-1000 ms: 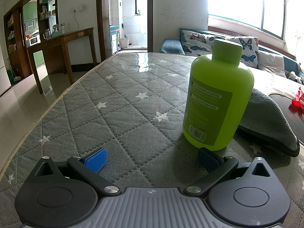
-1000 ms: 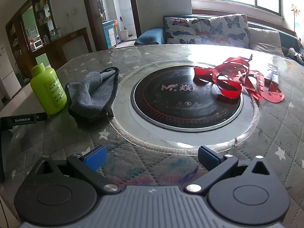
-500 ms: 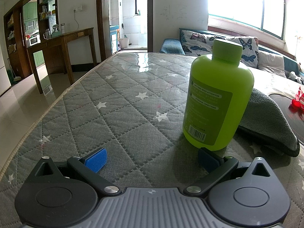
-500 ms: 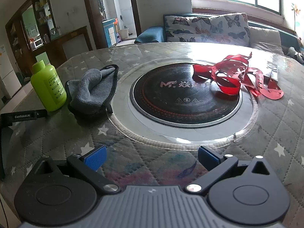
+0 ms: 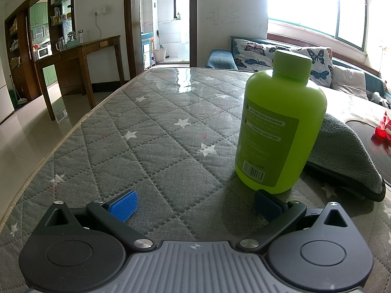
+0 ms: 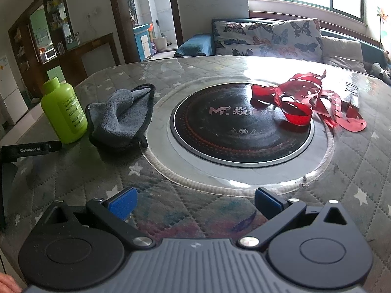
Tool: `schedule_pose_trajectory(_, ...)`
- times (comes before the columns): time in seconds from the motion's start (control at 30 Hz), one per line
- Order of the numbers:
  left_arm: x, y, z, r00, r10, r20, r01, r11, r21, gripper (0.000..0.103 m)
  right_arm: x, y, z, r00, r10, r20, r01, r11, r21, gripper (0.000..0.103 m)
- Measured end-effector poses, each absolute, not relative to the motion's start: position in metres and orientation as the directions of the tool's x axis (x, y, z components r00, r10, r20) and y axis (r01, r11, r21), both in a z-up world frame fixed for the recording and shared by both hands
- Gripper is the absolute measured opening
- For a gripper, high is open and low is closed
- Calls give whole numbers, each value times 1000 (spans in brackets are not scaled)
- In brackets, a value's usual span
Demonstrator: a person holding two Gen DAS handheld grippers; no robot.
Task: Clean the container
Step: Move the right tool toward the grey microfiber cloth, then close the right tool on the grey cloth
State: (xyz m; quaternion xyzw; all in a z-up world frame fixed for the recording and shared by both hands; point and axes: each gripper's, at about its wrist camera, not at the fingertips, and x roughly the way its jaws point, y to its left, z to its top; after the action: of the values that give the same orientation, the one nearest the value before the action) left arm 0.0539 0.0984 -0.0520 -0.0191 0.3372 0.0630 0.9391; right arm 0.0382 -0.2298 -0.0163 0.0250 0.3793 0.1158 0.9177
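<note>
Left wrist view: your left tool (image 5: pixel 195 202) rests low on the counter (image 5: pixel 151 131) with jaws spread, empty, its right pad just short of the green bottle (image 5: pixel 278 131), which stands upright and capped at centre right. Nothing has shifted here in the last second. The right tool (image 6: pixel 195 201), also spread and empty, has backed off slightly, so the cooktop (image 6: pixel 242 127) sits higher in its frame; no cleaning stroke is under way. The grey cloth (image 6: pixel 122 119) lies bunched beside the bottle, left of centre. Red ribbon (image 6: pixel 305 102) clutters the cooktop's upper right. The counter's left edge is close; open room lies ahead.
</note>
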Motion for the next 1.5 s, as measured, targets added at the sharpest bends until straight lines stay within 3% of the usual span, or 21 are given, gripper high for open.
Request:
schedule_pose_trajectory(0.77, 54, 98, -52, 765, 106, -636, -132, 991, 7, 103, 46, -225, -8, 690, 246, -680, -223, 967, 123, 103)
schedule_pose_trajectory(1.5, 54, 98, -52, 764, 106, -636, -132, 991, 6, 103, 94, -177, 10, 676, 351, -648, -391, 916, 89, 102)
